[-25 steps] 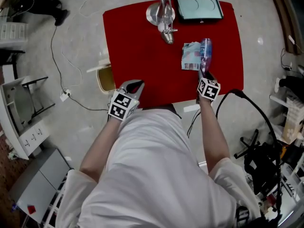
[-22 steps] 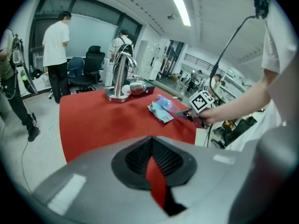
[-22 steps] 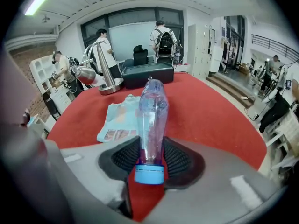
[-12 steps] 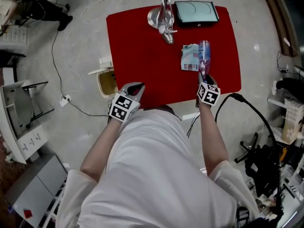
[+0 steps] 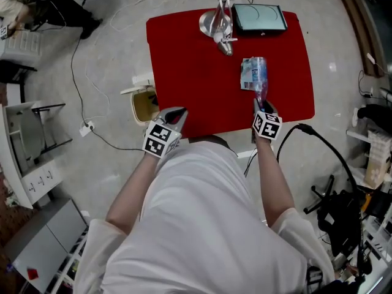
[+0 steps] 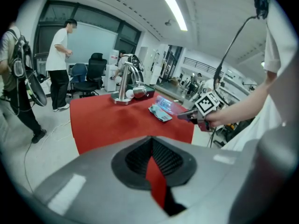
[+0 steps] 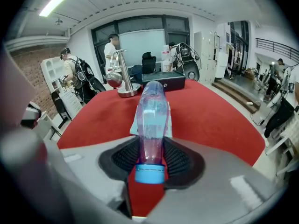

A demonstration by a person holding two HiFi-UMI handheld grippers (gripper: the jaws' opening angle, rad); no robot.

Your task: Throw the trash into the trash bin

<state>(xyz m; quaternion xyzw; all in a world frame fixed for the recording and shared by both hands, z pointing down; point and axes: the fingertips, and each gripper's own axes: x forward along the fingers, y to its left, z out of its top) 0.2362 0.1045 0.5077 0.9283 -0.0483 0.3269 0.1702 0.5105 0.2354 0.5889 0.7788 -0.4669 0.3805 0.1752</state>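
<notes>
Nearest, seen from the head view, the person's white-sleeved arms reach out to the near edge of the red table [image 5: 202, 72]. The left gripper [image 5: 174, 114] hovers at the table's near-left corner, and in its own view the left gripper [image 6: 152, 162] has its jaws drawn together to a thin slit with nothing between them (only the red cloth shows through). Just left of it, on the floor against the table's left side, stands the trash bin [image 5: 142, 105], its top uncovered and a pale rim around it. At the near-right edge the right gripper [image 5: 262, 103] pinches a clear plastic bottle [image 5: 262, 81] at the neck. In the right gripper view the pads of the right gripper [image 7: 150, 153] press on both sides just above the blue cap, and the bottle [image 7: 152, 111] points away toward the far side. The bottle's body lies over a crumpled wrapper [image 5: 247, 75] resting on the cloth; whether its far end touches the wrapper I cannot tell. Farther off, at the table's far edge, a metal stand [image 5: 220, 23] sits on a round base, with a flat dark box [image 5: 260, 17] just to its right. Beyond the table, people [image 6: 58, 64] stand near office chairs.
</notes>
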